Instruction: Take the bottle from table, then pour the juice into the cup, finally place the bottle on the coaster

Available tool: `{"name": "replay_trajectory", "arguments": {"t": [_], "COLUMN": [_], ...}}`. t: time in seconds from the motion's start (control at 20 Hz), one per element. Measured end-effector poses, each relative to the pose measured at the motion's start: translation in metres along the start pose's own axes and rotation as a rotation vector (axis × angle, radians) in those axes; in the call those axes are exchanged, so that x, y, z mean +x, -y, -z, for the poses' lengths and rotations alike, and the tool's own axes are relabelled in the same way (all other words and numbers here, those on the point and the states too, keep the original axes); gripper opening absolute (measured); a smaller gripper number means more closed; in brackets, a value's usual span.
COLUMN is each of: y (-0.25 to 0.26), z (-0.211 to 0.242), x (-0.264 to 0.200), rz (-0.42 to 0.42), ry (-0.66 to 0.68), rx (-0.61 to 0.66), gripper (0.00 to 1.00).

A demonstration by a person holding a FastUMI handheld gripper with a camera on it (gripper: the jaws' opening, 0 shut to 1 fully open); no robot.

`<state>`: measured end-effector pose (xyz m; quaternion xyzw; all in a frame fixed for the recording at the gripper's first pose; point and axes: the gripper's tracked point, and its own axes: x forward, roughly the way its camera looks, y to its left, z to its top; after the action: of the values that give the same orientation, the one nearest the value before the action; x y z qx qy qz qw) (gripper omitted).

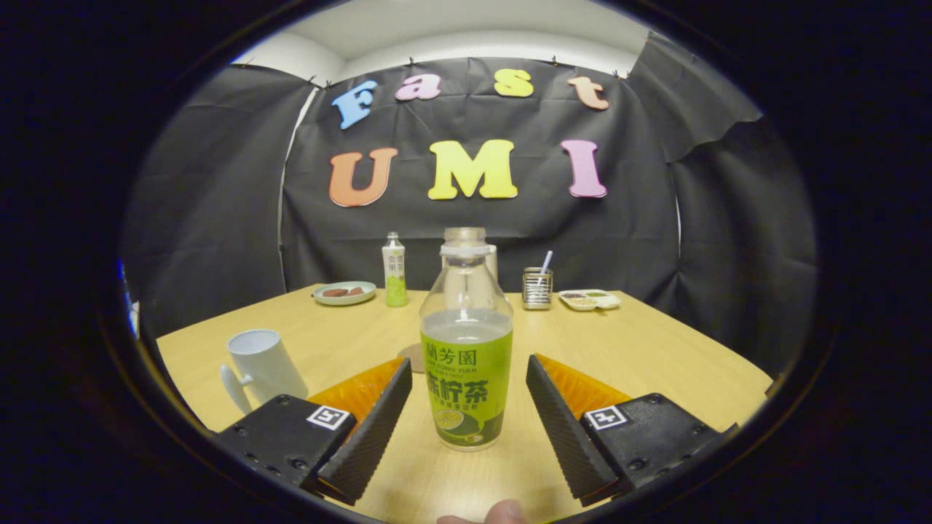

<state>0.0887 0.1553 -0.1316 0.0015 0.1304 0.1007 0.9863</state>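
Observation:
A clear bottle (466, 349) with a green label and no cap stands upright on the wooden table (655, 356), partly filled with pale juice. It sits between my two fingers, with a gap on each side. My gripper (466, 378) is open, neither finger touching the bottle. A white cup (262, 367) with a handle stands to the left of the left finger. A round brown coaster (413, 358) lies on the table just behind the bottle, mostly hidden by it and by the left finger.
At the table's far edge stand a small green-and-white bottle (394, 269), a plate (344, 292) with food, a metal holder (537, 288) with a straw, a white tray (590, 298) and a clear jar (466, 244) behind the bottle. A fingertip (502, 513) shows below.

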Motion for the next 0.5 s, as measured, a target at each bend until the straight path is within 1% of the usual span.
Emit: {"name": "replay_trajectory", "arguments": {"t": [0.05, 0.15, 0.25, 0.4, 0.5], "y": [-0.001, -0.004, 0.001, 0.005, 0.003], "z": [0.005, 0.010, 0.013, 0.011, 0.010], "x": [0.003, 0.008, 0.015, 0.023, 0.027], "rz": [0.006, -0.003, 0.014, 0.034, 0.033], "ry": [-0.008, -0.018, -0.026, -0.026, -0.024], "rx": [-0.016, 0.005, 0.028, 0.040, 0.033], "gripper": [1.00, 1.00, 1.00, 1.00, 1.00]}}
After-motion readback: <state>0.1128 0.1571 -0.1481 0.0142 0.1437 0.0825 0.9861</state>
